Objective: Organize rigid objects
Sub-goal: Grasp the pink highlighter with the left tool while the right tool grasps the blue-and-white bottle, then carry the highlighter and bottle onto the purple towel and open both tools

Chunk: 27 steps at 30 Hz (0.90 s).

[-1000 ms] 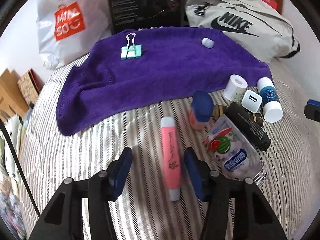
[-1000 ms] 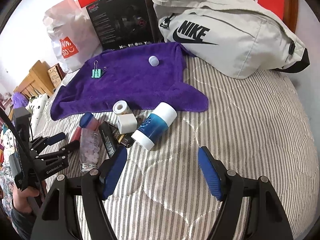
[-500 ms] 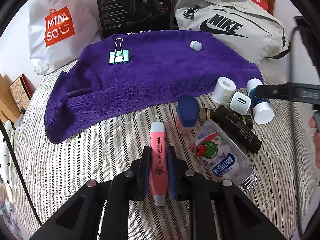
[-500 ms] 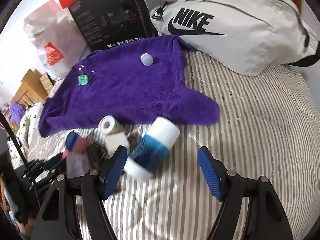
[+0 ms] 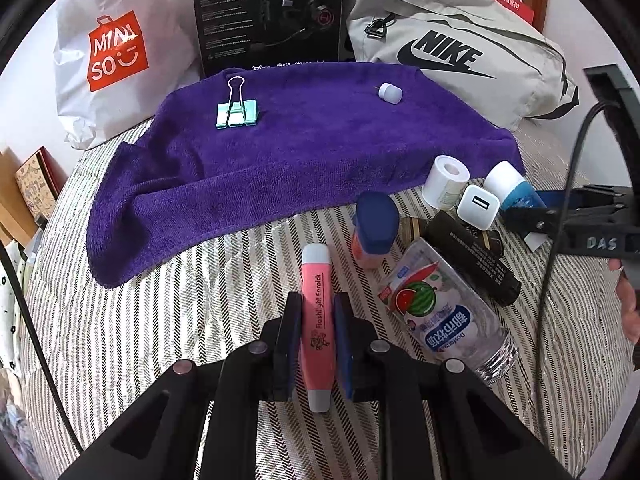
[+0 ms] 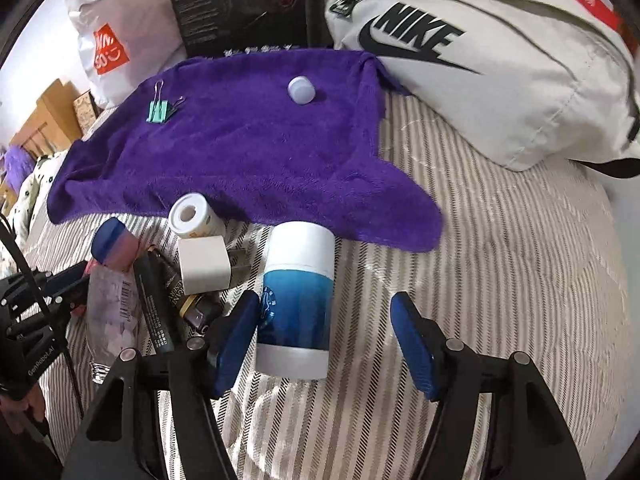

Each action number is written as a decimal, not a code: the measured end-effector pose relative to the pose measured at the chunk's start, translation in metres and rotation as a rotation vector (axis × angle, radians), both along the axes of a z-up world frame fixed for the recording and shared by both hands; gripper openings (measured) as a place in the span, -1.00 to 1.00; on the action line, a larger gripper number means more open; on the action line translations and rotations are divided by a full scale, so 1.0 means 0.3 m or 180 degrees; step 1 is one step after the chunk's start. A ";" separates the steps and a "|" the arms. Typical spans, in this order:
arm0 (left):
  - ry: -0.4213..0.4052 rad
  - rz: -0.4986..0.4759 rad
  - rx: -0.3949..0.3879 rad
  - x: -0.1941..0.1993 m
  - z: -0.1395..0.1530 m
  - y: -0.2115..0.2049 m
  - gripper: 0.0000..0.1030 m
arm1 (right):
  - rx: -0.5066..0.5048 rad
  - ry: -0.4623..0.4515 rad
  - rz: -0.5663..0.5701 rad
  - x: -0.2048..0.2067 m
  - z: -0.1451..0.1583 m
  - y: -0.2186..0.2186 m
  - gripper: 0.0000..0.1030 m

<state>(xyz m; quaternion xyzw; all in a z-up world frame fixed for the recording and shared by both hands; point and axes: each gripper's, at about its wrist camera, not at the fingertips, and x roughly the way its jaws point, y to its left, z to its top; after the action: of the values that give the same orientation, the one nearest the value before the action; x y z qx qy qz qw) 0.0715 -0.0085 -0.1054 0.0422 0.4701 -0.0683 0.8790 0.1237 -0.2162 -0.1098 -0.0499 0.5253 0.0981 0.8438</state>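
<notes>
My left gripper (image 5: 316, 308) is shut on a pink highlighter pen (image 5: 318, 320) lying on the striped bed. My right gripper (image 6: 326, 312) is open, its jaws either side of a blue and white bottle (image 6: 296, 300), the left pad close against it. A purple towel (image 5: 280, 148) lies behind, with a green binder clip (image 5: 237, 114) and a small white cap (image 5: 390, 93) on it. The towel (image 6: 240, 148), clip (image 6: 159, 110) and cap (image 6: 301, 90) also show in the right wrist view.
A pile sits beside the pen: a blue-capped pink bottle (image 5: 376, 228), clear candy bottle (image 5: 444, 312), black tube (image 5: 472, 256), white charger (image 5: 478, 206), white roll (image 5: 446, 180). A Nike bag (image 5: 460, 52), black box (image 5: 268, 12) and Miniso bag (image 5: 116, 52) stand behind the towel.
My left gripper went from open around the pink pen to shut on it. My right gripper moved forward and down until the blue and white bottle lies between its jaws.
</notes>
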 end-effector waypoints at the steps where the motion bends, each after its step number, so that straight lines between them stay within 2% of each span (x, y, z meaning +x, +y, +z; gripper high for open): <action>1: -0.0001 0.0012 -0.0008 0.000 0.000 0.000 -0.67 | 0.0005 0.0020 0.0013 0.005 -0.012 0.009 0.28; 3: -0.0006 0.0028 -0.0014 0.000 0.000 -0.001 -0.67 | -0.0044 -0.0073 0.0019 0.007 -0.023 0.029 0.24; 5: 0.0002 0.0037 -0.0025 0.002 0.000 0.000 -0.67 | -0.0029 -0.0173 0.0059 0.003 -0.022 0.041 -0.09; 7: 0.0022 0.0042 -0.0023 0.003 0.001 0.002 -0.68 | 0.0006 -0.0190 0.0076 0.002 -0.018 0.040 -0.30; 16: -0.0004 0.0088 0.0080 0.008 -0.001 -0.012 -0.66 | 0.0019 -0.0131 0.0060 0.016 -0.015 0.015 -0.29; 22: 0.0023 0.0124 -0.0059 0.000 0.004 0.018 -0.69 | 0.0021 -0.0193 0.0097 0.020 -0.016 0.018 -0.30; 27: -0.0018 0.0164 -0.0164 -0.023 0.037 0.063 -0.69 | 0.0267 -0.0154 0.0126 -0.018 0.020 -0.025 -0.30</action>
<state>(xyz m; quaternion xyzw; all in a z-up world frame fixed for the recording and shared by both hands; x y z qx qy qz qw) 0.0645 0.0105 -0.0943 0.0076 0.4667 -0.0576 0.8825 0.1184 -0.2237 -0.1037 -0.0272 0.4990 0.1354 0.8555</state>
